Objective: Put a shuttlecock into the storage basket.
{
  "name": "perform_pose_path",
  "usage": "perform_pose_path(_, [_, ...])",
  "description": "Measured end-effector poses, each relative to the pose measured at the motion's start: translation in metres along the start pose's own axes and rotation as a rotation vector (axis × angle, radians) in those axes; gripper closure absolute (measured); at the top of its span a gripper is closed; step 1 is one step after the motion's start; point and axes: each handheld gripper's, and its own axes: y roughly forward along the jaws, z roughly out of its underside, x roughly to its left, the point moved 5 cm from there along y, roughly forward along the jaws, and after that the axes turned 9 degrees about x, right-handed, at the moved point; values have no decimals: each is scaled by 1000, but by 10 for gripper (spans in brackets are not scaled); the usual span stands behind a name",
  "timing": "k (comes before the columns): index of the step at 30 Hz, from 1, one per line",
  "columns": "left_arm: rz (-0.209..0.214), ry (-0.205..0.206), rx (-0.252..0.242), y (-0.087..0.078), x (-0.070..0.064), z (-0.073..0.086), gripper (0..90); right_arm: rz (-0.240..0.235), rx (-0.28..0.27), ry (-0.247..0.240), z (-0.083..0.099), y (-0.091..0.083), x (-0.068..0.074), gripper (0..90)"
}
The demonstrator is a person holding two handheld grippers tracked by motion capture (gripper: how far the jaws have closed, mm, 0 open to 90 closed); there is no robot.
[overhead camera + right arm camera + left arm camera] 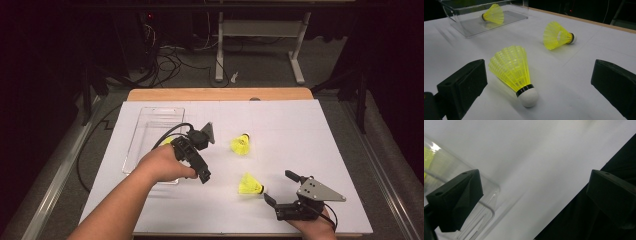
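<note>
A clear plastic tray lies at the left of the white table, with one yellow shuttlecock on its side in it. My left gripper hovers over the tray's near right corner, open, with nothing between its jaws. Two more yellow shuttlecocks lie on the table: one in the middle, one nearer. In front of my right gripper, which is open, lies the nearer shuttlecock with its white cork towards the jaws, untouched. The middle shuttlecock lies farther off.
The white sheet covers the table up to a wooden strip at the far edge. Beyond it are floor cables and a white desk frame. The left gripper's cable loops over the tray.
</note>
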Motion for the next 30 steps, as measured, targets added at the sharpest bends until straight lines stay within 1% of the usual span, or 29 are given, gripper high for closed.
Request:
perform_pose_path(2, [2,2,-2,2,-3,-4,17,-2,2,1,1,-1,-1,14])
perform_pose_path(3, [2,9,6,2,-3,-5,17,-2,3,6,1,-1,-1,19])
perform_pose_path(5, [2,8,9,3,-4,-7,17,-8,20,7,2,0,-1,34])
perform_pose_path(10, [1,4,11,3,-3,-7,17,-39,52,-3,4,4,0,110])
perform_pose_path(11, [1,-1,6,2,-3,-6,18,-43,60,2,5,5,0,128])
perform_pose_path(13, [-1,0,10,1,-1,-5,18,-49,78,-5,5,7,0,158])
perform_pose_path(15, [-4,-3,5,0,0,-4,18,-58,95,-2,6,9,0,167])
perform_pose_path(18, [-1,-7,3,0,1,-3,18,-64,131,16,7,13,-1,172])
perform_pose_path(21, [2,-8,-1,0,1,-4,18,-72,159,15,8,16,-1,180])
perform_pose_path(23, [-3,-2,4,1,1,-4,18,-74,167,14,9,17,-1,180])
perform_pose_path(25, [2,2,6,2,0,-5,18,-72,173,13,9,17,-1,185])
perform_pose_path(30, [2,3,12,2,-2,-6,18,-78,183,6,9,19,-1,211])
